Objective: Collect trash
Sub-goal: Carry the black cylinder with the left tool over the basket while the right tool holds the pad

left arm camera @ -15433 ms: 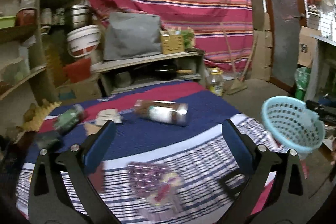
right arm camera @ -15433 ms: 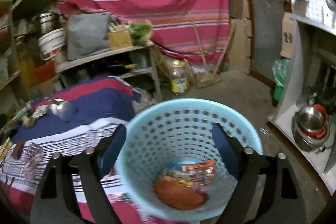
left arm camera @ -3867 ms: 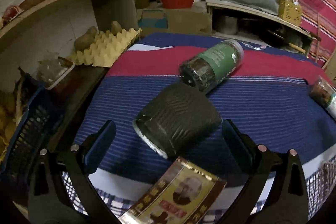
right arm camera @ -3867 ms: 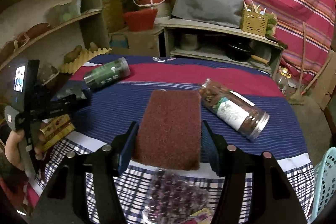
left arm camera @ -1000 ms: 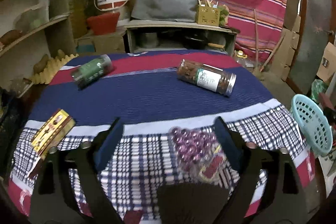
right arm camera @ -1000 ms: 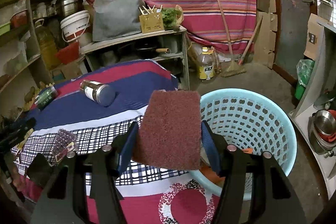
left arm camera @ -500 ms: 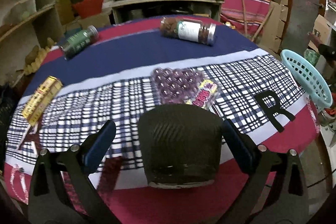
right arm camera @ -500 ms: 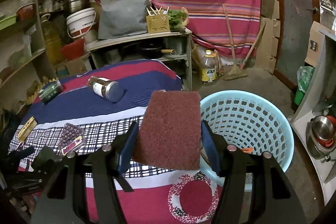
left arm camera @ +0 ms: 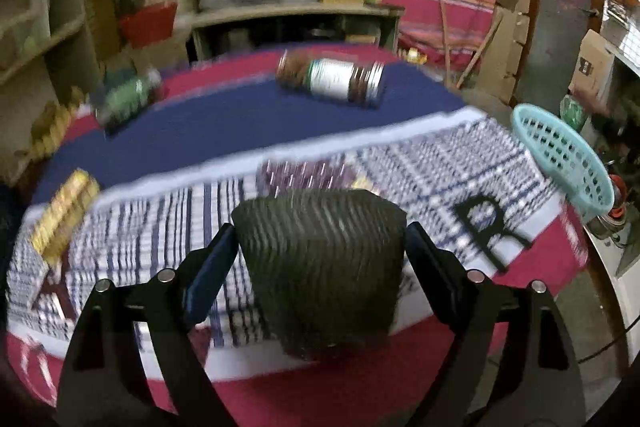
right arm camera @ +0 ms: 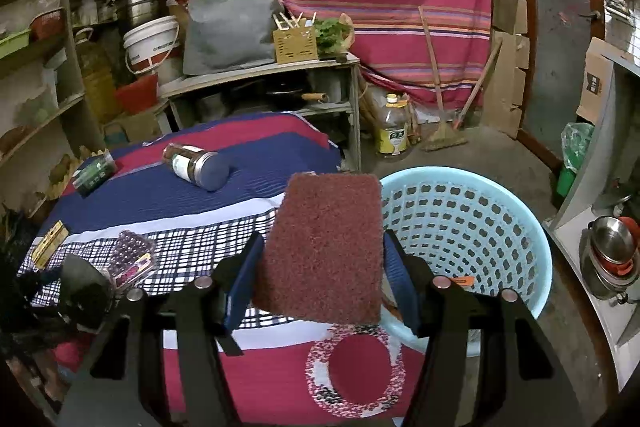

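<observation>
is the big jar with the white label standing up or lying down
Lying down. The jar rests on its side on the blue part of the tablecloth, lid end toward the camera.

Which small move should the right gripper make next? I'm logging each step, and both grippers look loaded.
Probably shift the right gripper a little rightward, over the light blue basket, then open. Its maroon scouring pad overlaps only the basket's near rim, still partly above the tablecloth.

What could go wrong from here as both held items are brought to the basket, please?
The right hand-held gripper grips the brown scouring pad beside the blue basket, not clearly over its opening; released now, the pad might fall outside. The left hand-held gripper carries the black cup above the tablecloth, far from the basket; a slip could drop it early.
</observation>
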`<move>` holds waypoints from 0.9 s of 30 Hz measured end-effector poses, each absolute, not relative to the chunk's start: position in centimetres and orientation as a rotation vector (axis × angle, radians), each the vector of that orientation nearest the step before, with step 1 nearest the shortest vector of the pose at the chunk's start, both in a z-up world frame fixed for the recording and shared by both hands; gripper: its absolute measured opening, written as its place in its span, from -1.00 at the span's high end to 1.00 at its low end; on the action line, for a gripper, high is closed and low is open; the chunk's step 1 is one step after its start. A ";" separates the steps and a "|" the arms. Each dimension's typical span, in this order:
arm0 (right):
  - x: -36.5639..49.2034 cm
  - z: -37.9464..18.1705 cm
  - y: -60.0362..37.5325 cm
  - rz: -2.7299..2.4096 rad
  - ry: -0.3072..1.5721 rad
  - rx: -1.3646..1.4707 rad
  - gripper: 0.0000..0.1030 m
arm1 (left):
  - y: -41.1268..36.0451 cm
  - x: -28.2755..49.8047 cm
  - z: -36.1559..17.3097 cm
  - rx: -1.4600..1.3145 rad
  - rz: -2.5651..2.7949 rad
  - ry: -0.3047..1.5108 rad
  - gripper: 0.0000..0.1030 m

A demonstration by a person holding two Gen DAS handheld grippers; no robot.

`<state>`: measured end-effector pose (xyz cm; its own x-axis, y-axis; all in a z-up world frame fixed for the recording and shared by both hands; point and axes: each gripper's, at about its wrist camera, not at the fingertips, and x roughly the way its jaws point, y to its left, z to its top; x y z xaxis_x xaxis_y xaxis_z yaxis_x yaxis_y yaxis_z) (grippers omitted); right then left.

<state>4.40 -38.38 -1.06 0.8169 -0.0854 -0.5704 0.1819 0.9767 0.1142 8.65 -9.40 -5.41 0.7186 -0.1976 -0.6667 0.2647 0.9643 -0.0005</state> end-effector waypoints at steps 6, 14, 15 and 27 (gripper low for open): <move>3.7 -0.8 -40.2 -0.183 0.585 0.166 -0.16 | -14.1 10.1 -1.2 0.116 -0.338 0.653 0.06; 3.3 -1.8 -43.0 -0.232 0.604 0.191 -0.16 | -16.6 12.1 -3.8 0.143 -0.330 0.707 -0.06; 3.5 -2.1 -43.3 -0.236 0.610 0.195 -0.16 | -16.5 12.3 -4.2 0.139 -0.329 0.715 -0.29; 5.1 -3.6 -42.8 -0.222 0.633 0.208 -0.16 | -15.6 17.2 -6.6 0.096 -0.240 0.778 -0.86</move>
